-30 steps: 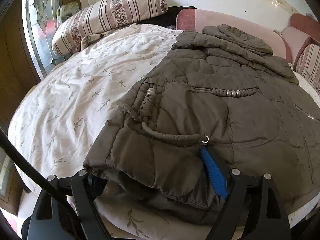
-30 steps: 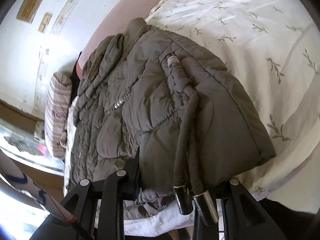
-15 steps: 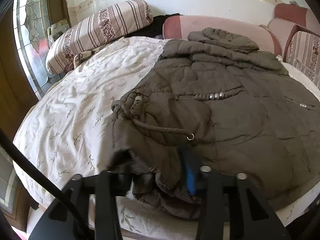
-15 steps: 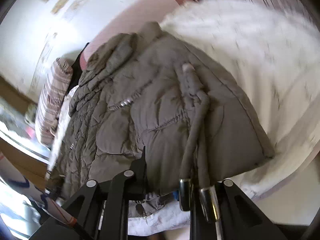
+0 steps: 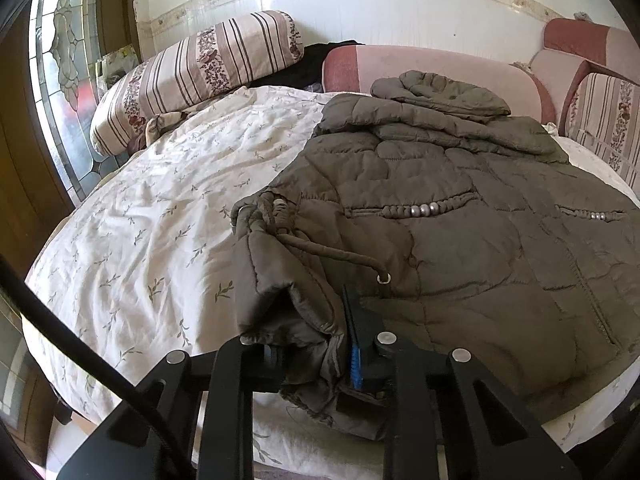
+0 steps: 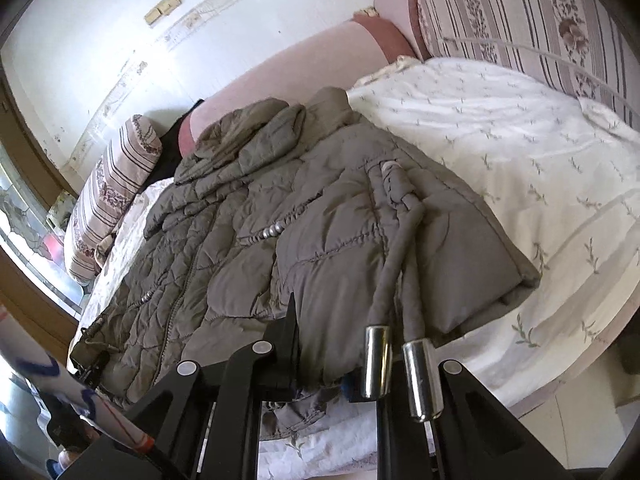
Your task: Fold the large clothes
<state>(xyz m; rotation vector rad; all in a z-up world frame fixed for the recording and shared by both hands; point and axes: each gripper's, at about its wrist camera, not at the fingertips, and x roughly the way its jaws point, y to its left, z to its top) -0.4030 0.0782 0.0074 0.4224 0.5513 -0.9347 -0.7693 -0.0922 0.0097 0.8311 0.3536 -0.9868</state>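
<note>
The left gripper (image 5: 320, 344) has just been closing and now pinches a bunched fold at the near hem of the olive quilted jacket (image 5: 460, 240), with puckered fabric squeezed between its black jaws and the blue pad (image 5: 355, 364) pressed against the cloth. The right gripper (image 6: 320, 360) has narrowed too, and clamps the jacket's (image 6: 248, 240) near hem at the other corner, with padded fabric bulging over and between its jaws. Two drawcords with silver metal tips (image 6: 376, 360) hang down from the hem just beside the right jaw of that gripper. The jacket lies spread on a bed covered by a white sheet with a small leaf print (image 5: 152, 208), its near edge at the near side of the bed and its hood (image 5: 440, 92) at the far end against a pink padded headboard (image 5: 432, 64). A row of silver beads (image 5: 422, 210) marks a pocket seam across the middle of the coat. A striped floral bolster (image 5: 192, 76) lies at the far left of the bed, next to a stained-glass window (image 5: 64, 64).
</note>
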